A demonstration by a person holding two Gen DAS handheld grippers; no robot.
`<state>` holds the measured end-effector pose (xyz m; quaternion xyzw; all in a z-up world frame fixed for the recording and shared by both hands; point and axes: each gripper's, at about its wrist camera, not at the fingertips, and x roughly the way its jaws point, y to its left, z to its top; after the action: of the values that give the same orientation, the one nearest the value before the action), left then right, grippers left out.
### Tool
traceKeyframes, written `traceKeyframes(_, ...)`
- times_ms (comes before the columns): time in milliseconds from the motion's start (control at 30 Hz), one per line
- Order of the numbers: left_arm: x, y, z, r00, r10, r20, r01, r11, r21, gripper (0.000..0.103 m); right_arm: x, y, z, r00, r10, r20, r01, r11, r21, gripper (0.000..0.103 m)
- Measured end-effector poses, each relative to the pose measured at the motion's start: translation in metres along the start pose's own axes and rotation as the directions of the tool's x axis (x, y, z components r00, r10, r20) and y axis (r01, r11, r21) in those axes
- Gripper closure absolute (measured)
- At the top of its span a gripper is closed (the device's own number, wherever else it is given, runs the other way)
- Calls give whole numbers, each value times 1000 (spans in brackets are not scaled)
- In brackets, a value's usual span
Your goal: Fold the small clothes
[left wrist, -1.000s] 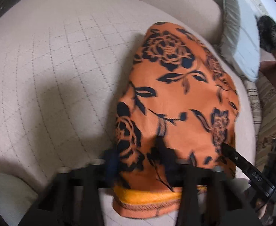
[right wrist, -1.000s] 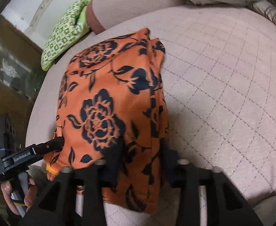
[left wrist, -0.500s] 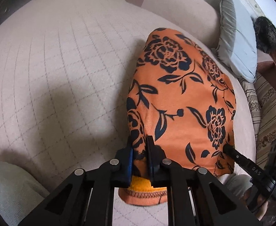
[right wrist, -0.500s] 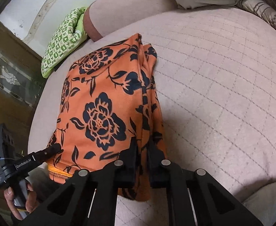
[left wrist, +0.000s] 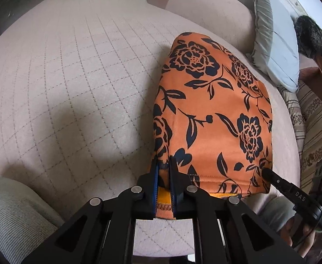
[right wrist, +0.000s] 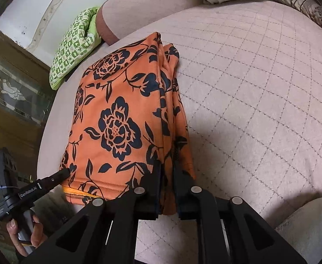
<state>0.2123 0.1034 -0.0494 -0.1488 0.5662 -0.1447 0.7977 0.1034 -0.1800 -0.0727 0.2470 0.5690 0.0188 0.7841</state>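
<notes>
An orange cloth with dark flowers (left wrist: pixel 216 110) lies folded on a quilted pink cushion (left wrist: pixel 73 77). My left gripper (left wrist: pixel 163 162) is shut on its near left corner, where an orange hem shows between the fingers. In the right wrist view the same cloth (right wrist: pixel 121 110) shows stacked layers along its right edge. My right gripper (right wrist: pixel 167 165) pinches that near right corner; its jaws are opening slightly with the cloth still pressed between them. Each view also shows the other gripper's tip at the opposite corner: the right gripper (left wrist: pixel 268 173) and the left gripper (right wrist: pixel 64 172).
A green patterned cushion (right wrist: pixel 75 46) lies at the far end. A pale blue pillow (left wrist: pixel 275 44) and a striped cover (left wrist: pixel 315 121) border the right side. A glass-fronted cabinet (right wrist: pixel 11 88) stands beyond the cushion's edge. A person's hand (right wrist: pixel 22 237) holds the left gripper.
Both grippers have closed on the cloth's near corners. The near edge has risen a little, showing the orange hem underneath.
</notes>
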Motion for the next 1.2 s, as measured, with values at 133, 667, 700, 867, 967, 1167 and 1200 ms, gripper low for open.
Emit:
traceKeyframes(133,-4,-1,-7,999,34,2,-34,999,30,96,0,-2,-5,1000,-9,-2,9,1000,11,89)
traceKeyframes(667,-31,36,-23,985,-123,121,139,981,-136,60,-20,-13,-2,991,99,93,-107,991,78,70)
traceKeyframes(700,-35,35,-22,982,-110,156,131,983,-129,48,-27,-11,-1,984,124,125,-134,988,72,64)
traceKeyframes(867,0,13,-12,994,-97,45,100,993,-61,45,-14,-3,0,990,97,98,-101,994,41,35)
traceKeyframes(967,25,11,-8,998,-54,-12,53,996,-76,46,10,-1,3,999,42,16,-43,998,40,36)
traceKeyframes(1167,19,15,-9,996,-87,7,87,993,-83,92,17,-3,-2,998,51,-35,-50,998,25,83)
traceKeyframes(1200,11,13,-12,996,-78,38,81,995,-63,94,13,-1,-4,998,54,-17,-54,998,19,87)
